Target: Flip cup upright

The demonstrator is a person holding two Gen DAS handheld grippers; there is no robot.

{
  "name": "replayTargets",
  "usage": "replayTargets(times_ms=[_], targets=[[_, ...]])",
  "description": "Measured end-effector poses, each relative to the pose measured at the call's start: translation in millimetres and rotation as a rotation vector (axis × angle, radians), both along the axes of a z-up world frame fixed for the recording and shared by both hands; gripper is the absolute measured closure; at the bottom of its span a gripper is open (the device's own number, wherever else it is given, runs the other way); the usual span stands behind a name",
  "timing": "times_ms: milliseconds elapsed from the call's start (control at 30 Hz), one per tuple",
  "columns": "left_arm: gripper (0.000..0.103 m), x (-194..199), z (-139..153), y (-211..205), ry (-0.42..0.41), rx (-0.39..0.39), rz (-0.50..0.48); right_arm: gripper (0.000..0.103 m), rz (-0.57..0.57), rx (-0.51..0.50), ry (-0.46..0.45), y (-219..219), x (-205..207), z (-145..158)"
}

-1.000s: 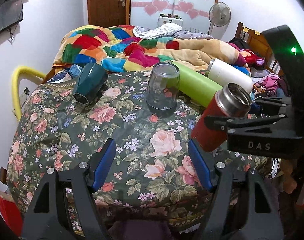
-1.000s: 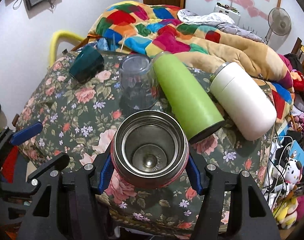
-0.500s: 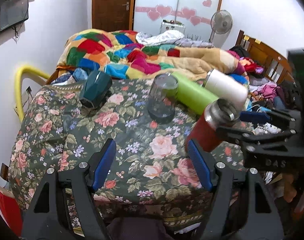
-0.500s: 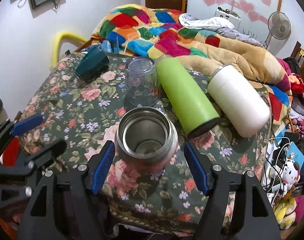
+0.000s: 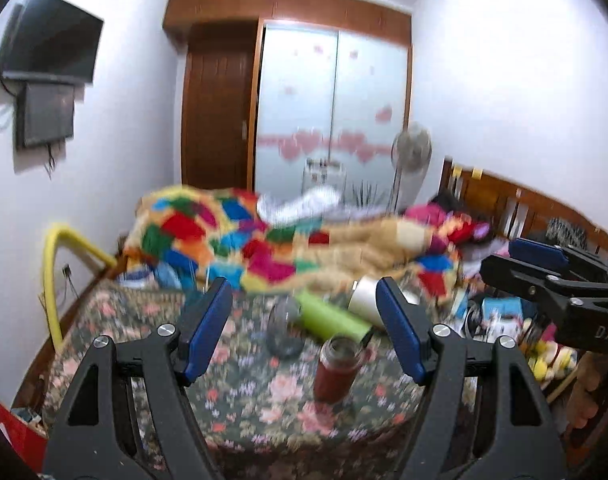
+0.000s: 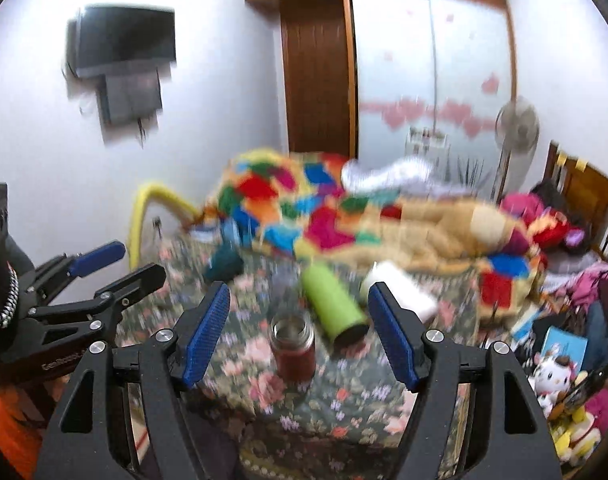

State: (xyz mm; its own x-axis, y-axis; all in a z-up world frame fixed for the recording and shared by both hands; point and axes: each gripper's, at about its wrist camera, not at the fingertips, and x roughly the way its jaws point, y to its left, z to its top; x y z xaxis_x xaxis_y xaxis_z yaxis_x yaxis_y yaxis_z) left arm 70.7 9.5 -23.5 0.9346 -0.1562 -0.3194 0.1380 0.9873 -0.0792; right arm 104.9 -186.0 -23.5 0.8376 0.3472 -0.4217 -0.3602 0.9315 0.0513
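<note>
A red steel cup [image 5: 338, 368] stands upright, mouth up, on the floral cloth of the table [image 5: 240, 392]; it also shows in the right wrist view [image 6: 293, 350]. My left gripper [image 5: 304, 330] is open and empty, held back above the table's near edge. My right gripper [image 6: 298, 334] is open and empty, well back from the cup. A clear glass [image 5: 284, 332] stands mouth down behind the red cup. A green bottle [image 6: 334, 306], a white bottle [image 6: 400, 292] and a dark teal cup [image 6: 224, 264] lie on their sides. Both views are blurred.
A bed with a patchwork quilt [image 5: 240, 240] lies just behind the table. A yellow rail [image 5: 58, 272] is at the left. A fan [image 6: 516, 136] and wardrobe stand at the back. Toys and clutter [image 6: 556, 368] sit at the right of the table.
My right gripper has let go of the red cup, which now stands alone on the table. Both grippers have pulled back and up, so the table looks smaller and farther.
</note>
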Motion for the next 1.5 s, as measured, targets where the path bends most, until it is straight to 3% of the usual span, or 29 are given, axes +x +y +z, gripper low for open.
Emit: replayTargets(times_ms=[200,367,600,1500], targets=[[0.018,-50,30,-7,-0.158,-0.004,0.027,0.029,-0.021,0.061,-0.161,-3,-43,24],[0.007,-75,33,-14,-0.215,0.019,0.055,0.022,-0.033,0.094,-0.202,-1,-57,25],[0.000,-87,26,-12,-0.194,0.011,0.101,0.000,-0.093,0.080,-0.228,2,-65,14],[0.000,-88,18,-11,-0.176,0.039,0.156,0.000,-0.084,0.054,-0.206,-4,-80,9]])
